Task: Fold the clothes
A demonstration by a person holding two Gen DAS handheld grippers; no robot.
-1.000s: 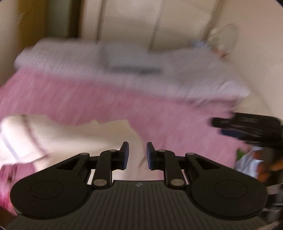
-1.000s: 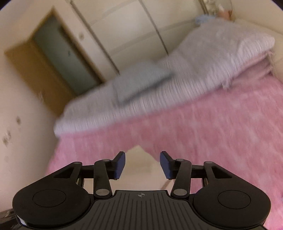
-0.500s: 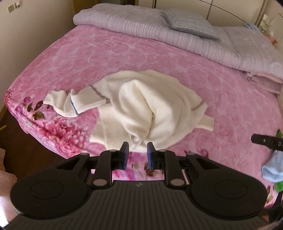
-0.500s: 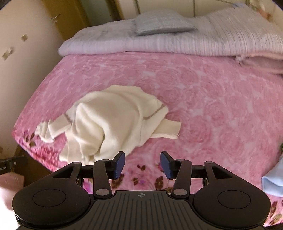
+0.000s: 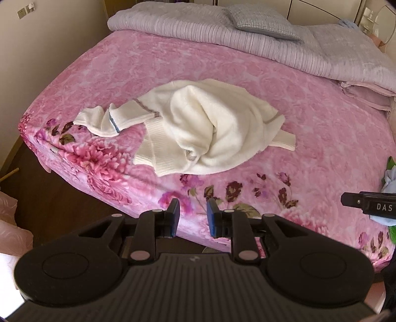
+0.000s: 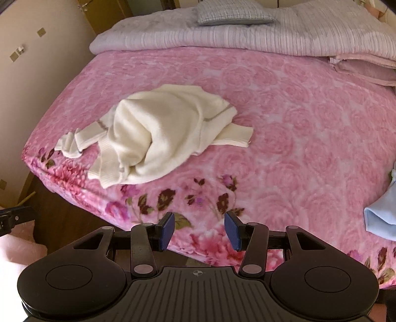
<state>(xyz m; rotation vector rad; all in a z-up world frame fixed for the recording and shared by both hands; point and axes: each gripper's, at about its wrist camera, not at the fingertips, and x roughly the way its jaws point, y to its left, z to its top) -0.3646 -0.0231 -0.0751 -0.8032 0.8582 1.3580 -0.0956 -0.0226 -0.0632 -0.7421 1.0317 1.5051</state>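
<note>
A cream knit sweater (image 5: 198, 126) lies crumpled on the pink floral blanket (image 5: 309, 119) near the bed's front left corner; it also shows in the right wrist view (image 6: 158, 131). One sleeve with a blue stripe (image 5: 104, 120) trails to the left. My left gripper (image 5: 190, 215) is open and empty, held above the bed's front edge, short of the sweater. My right gripper (image 6: 200, 229) is open and empty, also at the front edge, to the right of the sweater. Its tip shows at the right of the left wrist view (image 5: 368, 204).
A folded lilac quilt (image 5: 247, 32) and a grey pillow (image 5: 262, 19) lie along the far side of the bed. A light blue garment (image 6: 381, 218) lies at the right edge. A cream wall (image 5: 49, 44) stands to the left, with dark floor (image 5: 61, 198) beside the bed.
Both views swung down from the far wall and quilt onto the bed, then backed off a little. The sweater now sits further from both grippers. The jaws stay open.
</note>
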